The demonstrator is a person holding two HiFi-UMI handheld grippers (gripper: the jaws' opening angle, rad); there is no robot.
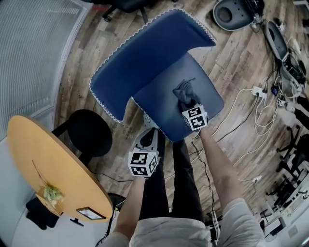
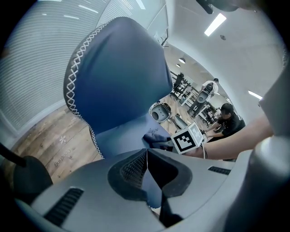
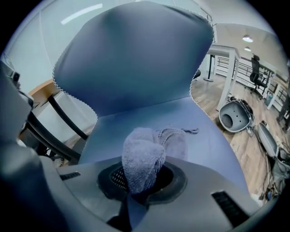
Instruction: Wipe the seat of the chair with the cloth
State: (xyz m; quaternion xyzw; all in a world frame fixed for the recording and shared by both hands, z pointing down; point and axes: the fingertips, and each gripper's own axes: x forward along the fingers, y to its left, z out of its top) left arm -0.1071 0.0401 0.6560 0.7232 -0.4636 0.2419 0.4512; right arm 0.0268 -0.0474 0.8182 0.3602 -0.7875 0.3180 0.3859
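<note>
A blue chair fills the middle of the head view, its seat (image 1: 159,101) in front of a tall backrest (image 1: 145,53). A crumpled blue-grey cloth (image 1: 186,93) rests on the seat (image 3: 199,136). My right gripper (image 1: 192,107) is shut on the cloth (image 3: 145,158), which bunches up out of its jaws and trails onto the seat. My left gripper (image 1: 147,144) hangs below the seat's front edge, shut with nothing in it; in the left gripper view its jaws (image 2: 147,174) meet, facing the backrest (image 2: 122,72).
A round wooden table (image 1: 48,169) stands at the left with a black chair (image 1: 89,132) beside it. Cables and a power strip (image 1: 258,91) lie on the wood floor at the right. A grey shell (image 1: 234,13) sits behind the chair.
</note>
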